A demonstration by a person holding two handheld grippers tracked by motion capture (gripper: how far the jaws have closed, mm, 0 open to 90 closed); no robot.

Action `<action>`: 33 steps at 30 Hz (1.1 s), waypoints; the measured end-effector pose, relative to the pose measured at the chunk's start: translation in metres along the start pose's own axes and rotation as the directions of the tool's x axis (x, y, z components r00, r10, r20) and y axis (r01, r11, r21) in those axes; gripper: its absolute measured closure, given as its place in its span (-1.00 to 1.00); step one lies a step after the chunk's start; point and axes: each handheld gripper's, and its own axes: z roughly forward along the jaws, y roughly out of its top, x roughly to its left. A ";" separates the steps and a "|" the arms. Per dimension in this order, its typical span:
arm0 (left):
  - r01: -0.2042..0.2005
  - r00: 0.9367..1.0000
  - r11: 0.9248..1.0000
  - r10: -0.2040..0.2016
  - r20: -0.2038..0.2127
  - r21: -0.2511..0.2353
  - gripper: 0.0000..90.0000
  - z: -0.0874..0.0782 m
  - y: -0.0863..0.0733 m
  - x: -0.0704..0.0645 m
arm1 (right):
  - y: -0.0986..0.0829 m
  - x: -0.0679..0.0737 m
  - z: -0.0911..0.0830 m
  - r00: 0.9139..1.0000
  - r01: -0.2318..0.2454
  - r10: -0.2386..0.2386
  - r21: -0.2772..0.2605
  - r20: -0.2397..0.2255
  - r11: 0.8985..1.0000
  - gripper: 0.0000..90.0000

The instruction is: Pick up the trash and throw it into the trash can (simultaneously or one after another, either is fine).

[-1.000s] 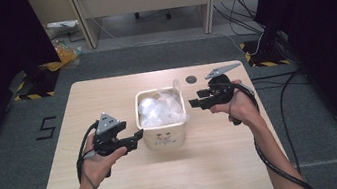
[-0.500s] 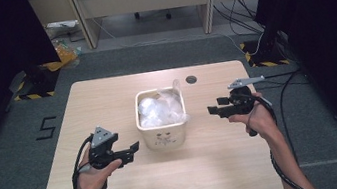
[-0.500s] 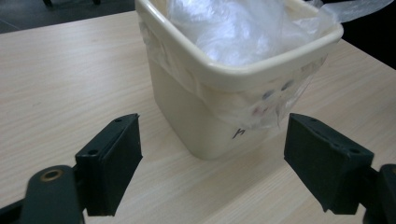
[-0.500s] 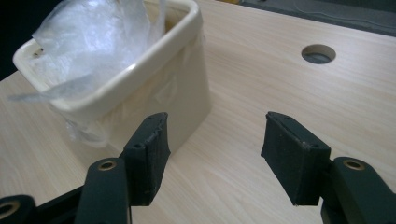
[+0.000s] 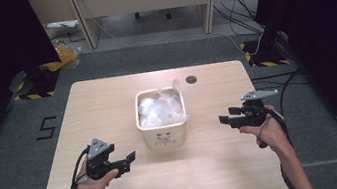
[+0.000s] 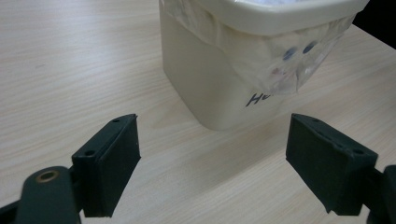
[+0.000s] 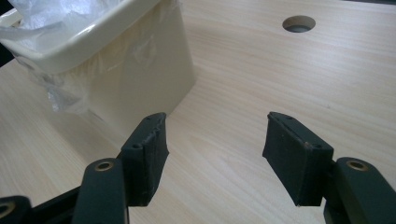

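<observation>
- Bin point(image 5: 163, 131), cream plastic and lined with a thin bag point(image 5: 161, 109), is seen mid-table between both grippers
- Left gripper point(image 5: 126, 159) and right gripper point(image 5: 225, 119) are held spread, empty
- Light, stiff walls are judged; the rim should be gripped, the slippery liner avoided

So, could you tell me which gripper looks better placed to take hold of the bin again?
Probably the left gripper. It sits nearer the cream bin, jaws open and aimed at its front corner, where the plastic liner overhangs. The right gripper is also open but stands farther off to the side.
</observation>
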 end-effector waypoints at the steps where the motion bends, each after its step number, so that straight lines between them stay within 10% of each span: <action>1: 0.000 1.000 1.000 0.000 -0.001 0.003 -0.62 0.000 -0.002 0.001 | -0.003 -0.001 -0.001 1.000 -0.001 0.001 -0.001 0.003 1.000 -0.13; 22: 0.013 0.999 0.999 -0.011 -0.033 0.052 -0.62 0.018 -0.050 0.008 | -0.060 0.010 -0.013 0.999 0.000 0.002 -0.026 0.052 1.000 -0.38; 33: -0.007 0.997 0.993 0.015 -0.071 0.116 -0.62 0.032 -0.073 0.012 | -0.103 0.012 0.011 0.998 -0.027 0.025 0.026 0.061 0.999 -0.38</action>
